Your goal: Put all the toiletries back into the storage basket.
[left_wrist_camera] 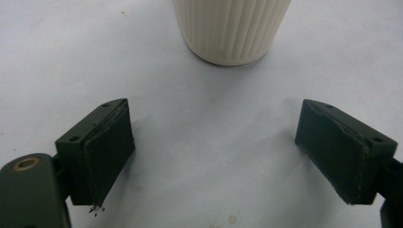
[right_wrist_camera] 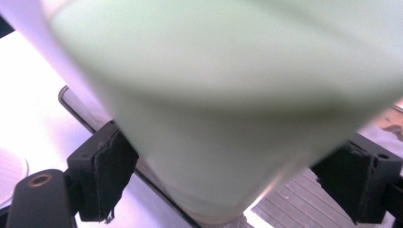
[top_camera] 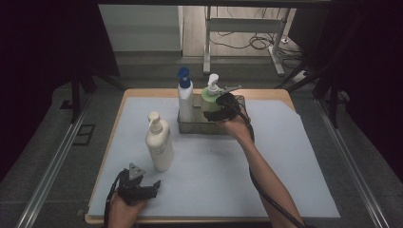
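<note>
1. At the near left of the table (top_camera: 304,156), the left gripper (top_camera: 142,186) rests low over the pale sheet (top_camera: 214,175) that covers the tabletop, held in the person's left hand (top_camera: 124,209). In the left gripper view its two black jaws stand wide apart with nothing between them.

2. Just beyond that gripper, a cream pump bottle (top_camera: 159,142) stands upright on the sheet, apart from the jaws; the left gripper view catches its ribbed base (left_wrist_camera: 232,28) straight ahead.

3. Toward the far middle of the table sits a grey wire basket (top_camera: 190,127). A white bottle with a blue pump (top_camera: 185,97) stands upright in its left part.

4. In the basket's right part stands a pale green pump bottle (top_camera: 209,97). The right gripper (top_camera: 221,108), at the end of the person's outstretched right forearm (top_camera: 266,175), is at this bottle.

5. In the right gripper view the green bottle's body (right_wrist_camera: 228,118) sits between the two jaws, one on either side of it and hard against its sides, with the basket's rim (right_wrist_camera: 81,111) below. The bottle shows blurred there.
</note>
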The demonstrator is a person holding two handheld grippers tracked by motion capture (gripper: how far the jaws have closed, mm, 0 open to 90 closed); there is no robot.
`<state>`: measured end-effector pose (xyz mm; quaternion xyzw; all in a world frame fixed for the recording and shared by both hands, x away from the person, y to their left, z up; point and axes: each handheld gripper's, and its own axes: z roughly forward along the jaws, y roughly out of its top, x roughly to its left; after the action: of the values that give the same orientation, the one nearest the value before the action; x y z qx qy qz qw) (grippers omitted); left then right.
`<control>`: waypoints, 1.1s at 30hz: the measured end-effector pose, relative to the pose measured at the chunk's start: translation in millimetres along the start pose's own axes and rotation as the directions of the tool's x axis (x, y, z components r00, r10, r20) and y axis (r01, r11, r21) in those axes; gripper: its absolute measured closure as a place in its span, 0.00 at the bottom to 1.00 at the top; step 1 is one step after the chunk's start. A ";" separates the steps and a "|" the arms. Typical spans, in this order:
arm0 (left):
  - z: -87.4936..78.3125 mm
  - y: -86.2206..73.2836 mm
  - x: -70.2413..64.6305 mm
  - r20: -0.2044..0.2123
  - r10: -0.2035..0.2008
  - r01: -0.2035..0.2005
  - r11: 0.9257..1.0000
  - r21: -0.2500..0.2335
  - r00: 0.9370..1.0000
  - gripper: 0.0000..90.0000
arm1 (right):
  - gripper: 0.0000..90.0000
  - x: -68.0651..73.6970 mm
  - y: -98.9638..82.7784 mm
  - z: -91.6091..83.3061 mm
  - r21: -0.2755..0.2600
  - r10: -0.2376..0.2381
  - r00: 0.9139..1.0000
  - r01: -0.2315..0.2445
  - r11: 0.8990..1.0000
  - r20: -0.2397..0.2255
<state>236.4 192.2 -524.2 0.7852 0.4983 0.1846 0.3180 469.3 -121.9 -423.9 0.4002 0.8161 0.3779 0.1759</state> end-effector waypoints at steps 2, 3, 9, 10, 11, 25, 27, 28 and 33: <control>0.0 0.0 0.0 0.000 0.000 0.000 1.000 0.000 1.000 0.14 | 0.16 -0.3 -2.2 -2.2 -0.003 -0.004 1.000 0.004 1.000 0.001; 0.1 0.0 0.0 0.000 0.000 0.000 1.000 0.000 1.000 0.14 | 0.16 -0.1 -3.3 -3.4 -0.005 -0.008 1.000 0.008 1.000 0.002; 0.1 0.0 0.0 0.000 0.000 0.000 1.000 -0.001 1.000 0.14 | 0.22 -1.4 -9.4 -11.0 -0.017 -0.012 1.000 0.012 1.000 -0.008; 0.1 0.0 0.0 0.000 0.000 0.000 1.000 -0.001 1.000 0.14 | 0.24 -1.8 -10.4 -12.3 -0.018 -0.015 1.000 0.015 1.000 -0.009; 0.1 0.0 0.0 0.000 0.000 0.000 1.000 -0.001 1.000 0.14 | 0.25 -2.3 -11.3 -13.9 -0.016 -0.018 1.000 0.018 1.000 -0.013; 0.0 -0.1 -0.1 0.000 -0.001 0.001 1.000 -0.001 1.000 0.14 | 0.65 -10.3 -26.4 -32.0 -0.033 -0.044 0.998 0.042 0.999 -0.041; 0.0 -0.1 -0.1 0.001 -0.001 0.001 1.000 -0.002 1.000 0.14 | 0.70 -10.9 -27.6 -32.6 -0.033 -0.047 0.998 0.045 0.998 -0.036; 0.0 -0.2 -0.1 0.000 -0.001 0.001 1.000 -0.002 1.000 0.14 | 0.73 -11.2 -28.2 -32.8 -0.032 -0.048 0.998 0.046 0.998 -0.034; 0.0 -0.2 0.0 0.000 0.000 0.000 1.000 -0.001 1.000 0.14 | 0.87 -14.4 -30.8 -33.2 -0.024 -0.033 0.999 0.033 0.999 -0.006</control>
<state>236.2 192.3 -524.3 0.7849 0.4983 0.1848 0.3184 442.7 -161.1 -425.8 0.3834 0.8185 0.3859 0.1846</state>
